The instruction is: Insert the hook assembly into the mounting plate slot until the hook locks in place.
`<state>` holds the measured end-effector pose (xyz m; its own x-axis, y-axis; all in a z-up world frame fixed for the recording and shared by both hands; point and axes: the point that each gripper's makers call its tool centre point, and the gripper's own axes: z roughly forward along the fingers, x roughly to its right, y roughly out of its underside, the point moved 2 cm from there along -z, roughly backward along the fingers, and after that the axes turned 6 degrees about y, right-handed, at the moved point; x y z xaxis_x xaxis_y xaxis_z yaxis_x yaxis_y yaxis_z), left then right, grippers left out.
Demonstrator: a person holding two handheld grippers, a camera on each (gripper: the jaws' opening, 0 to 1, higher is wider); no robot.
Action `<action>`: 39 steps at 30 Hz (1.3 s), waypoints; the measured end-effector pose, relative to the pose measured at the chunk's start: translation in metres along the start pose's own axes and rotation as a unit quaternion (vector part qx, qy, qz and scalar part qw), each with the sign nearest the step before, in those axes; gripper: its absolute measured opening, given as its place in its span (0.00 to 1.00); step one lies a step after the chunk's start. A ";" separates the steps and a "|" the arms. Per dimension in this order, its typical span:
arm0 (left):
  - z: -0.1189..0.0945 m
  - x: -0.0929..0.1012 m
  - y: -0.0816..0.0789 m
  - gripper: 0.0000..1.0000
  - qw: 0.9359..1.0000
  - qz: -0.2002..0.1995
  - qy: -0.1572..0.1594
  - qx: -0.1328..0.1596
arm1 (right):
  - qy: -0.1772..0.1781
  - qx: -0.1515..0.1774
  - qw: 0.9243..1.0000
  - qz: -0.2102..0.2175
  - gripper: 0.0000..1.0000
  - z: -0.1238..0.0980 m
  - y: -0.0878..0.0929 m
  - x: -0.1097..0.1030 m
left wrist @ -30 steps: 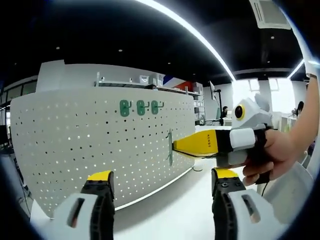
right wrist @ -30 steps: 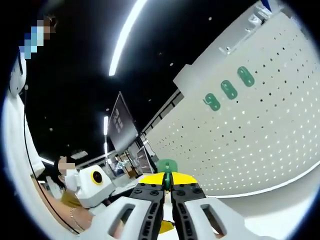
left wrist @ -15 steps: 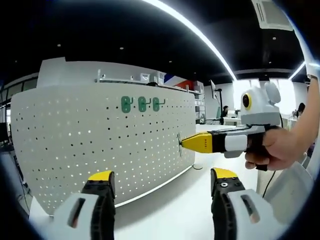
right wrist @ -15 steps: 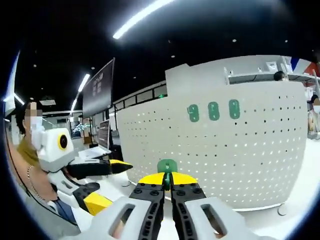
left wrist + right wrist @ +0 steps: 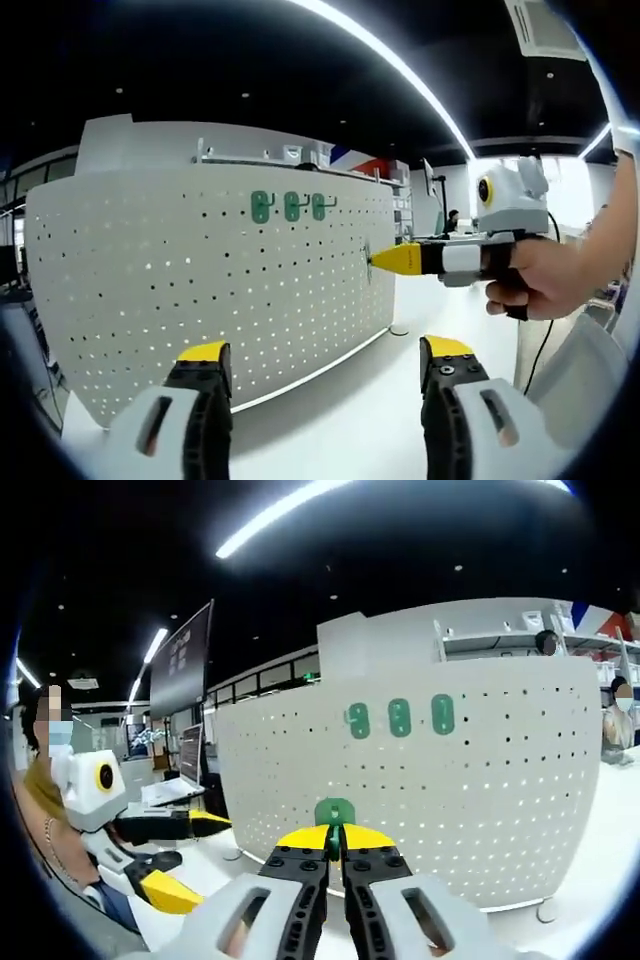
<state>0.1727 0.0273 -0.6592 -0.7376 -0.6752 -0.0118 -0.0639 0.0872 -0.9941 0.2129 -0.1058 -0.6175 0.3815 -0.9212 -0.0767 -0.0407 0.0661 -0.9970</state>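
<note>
A white pegboard mounting plate (image 5: 200, 290) (image 5: 450, 780) stands upright on the table, with three green hooks (image 5: 290, 206) (image 5: 400, 717) hung in a row near its top. My right gripper (image 5: 335, 845) is shut on a green hook (image 5: 334, 814), whose rounded top pokes out above the yellow tips. In the left gripper view that gripper (image 5: 375, 261) is held by a hand (image 5: 545, 285) at the right, its yellow tip close to the plate's right part with a thin green sliver at the tip. My left gripper (image 5: 320, 355) is open and holds nothing, low in front of the plate.
The white table (image 5: 350, 420) runs under the plate. In the right gripper view the left gripper (image 5: 150, 830) and a person (image 5: 50, 810) stand at the left. Shelves and office furniture (image 5: 400, 200) lie behind the plate.
The right gripper has risen and swung to face the plate squarely, its tip now higher and near the plate's right part. The left gripper has hardly moved.
</note>
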 end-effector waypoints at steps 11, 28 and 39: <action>-0.022 -0.013 0.012 0.78 1.000 -0.008 -0.014 -0.015 | 0.036 0.026 0.999 0.000 0.01 0.013 -0.029 0.043; -0.045 -0.022 0.027 0.77 0.999 -0.013 -0.004 -0.043 | 0.071 0.054 0.996 0.001 0.01 0.023 -0.056 0.088; -0.057 -0.026 0.038 0.76 0.998 -0.021 0.001 -0.060 | 0.080 0.063 0.995 -0.011 0.01 0.033 -0.070 0.105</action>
<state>0.1508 0.0902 -0.6907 -0.7332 -0.6794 0.0303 -0.1750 0.1454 -0.9738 0.2865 -0.1944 -0.5562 0.2294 -0.9714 -0.0617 0.0860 0.0833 -0.9928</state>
